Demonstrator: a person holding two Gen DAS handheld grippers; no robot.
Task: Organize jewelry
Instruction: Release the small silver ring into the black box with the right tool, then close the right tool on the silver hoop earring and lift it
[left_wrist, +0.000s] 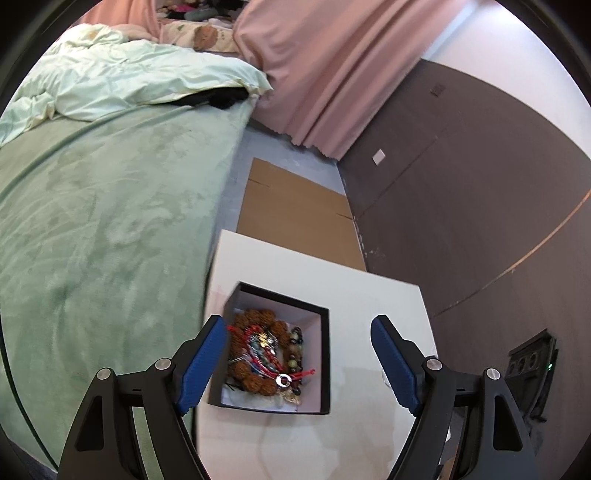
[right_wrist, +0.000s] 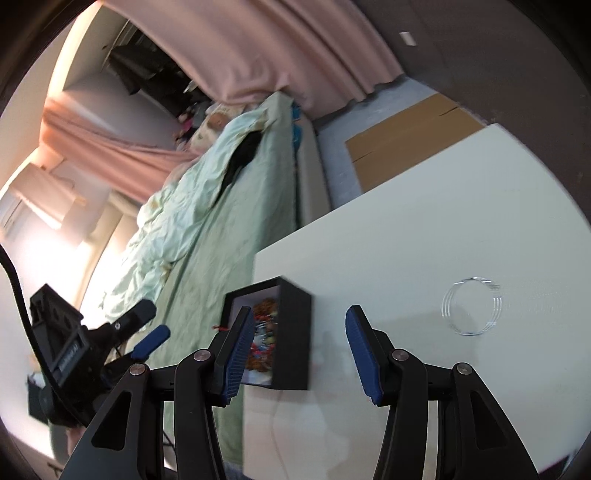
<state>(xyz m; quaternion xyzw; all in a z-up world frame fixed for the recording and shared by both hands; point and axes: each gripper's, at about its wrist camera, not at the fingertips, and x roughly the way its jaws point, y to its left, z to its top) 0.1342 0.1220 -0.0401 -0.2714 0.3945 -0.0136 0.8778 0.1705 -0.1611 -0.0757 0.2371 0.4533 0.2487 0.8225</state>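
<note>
Two grippers: both seen from their own wrist cameras, each with blue ribbed pads on black arms.
Left gripper (left_wrist: 299, 362): jaws stand wide apart and grip nothing; the pads press on no object.
Between the left jaws: a black square cardboard box with a white lining (left_wrist: 325, 354), open at the top, resting on the white tabletop (left_wrist: 376, 295). The box lies closer to the left pad than to the right one, and that pad overlaps its near left corner in the view; I cannot tell whether they touch.
Jewelry: a tangled heap of brown bead bracelets, red cords and coloured bead strings (left_wrist: 266, 354) fills the box, with a small silver ring (left_wrist: 283, 379) on top at the near side.
Right gripper (right_wrist: 299, 350): jaws about half open, nothing held between them.
At the right jaws: the same box sits just beyond the left pad, partly behind it; bare tabletop lies between the pads.
Beyond the right pad: a clear, thin, coiled wire bracelet (right_wrist: 472, 306) lies flat on the tabletop, well apart from the box.
Left of the right jaws: the other gripper hangs over the pale green bed cover (right_wrist: 207, 229).
</note>
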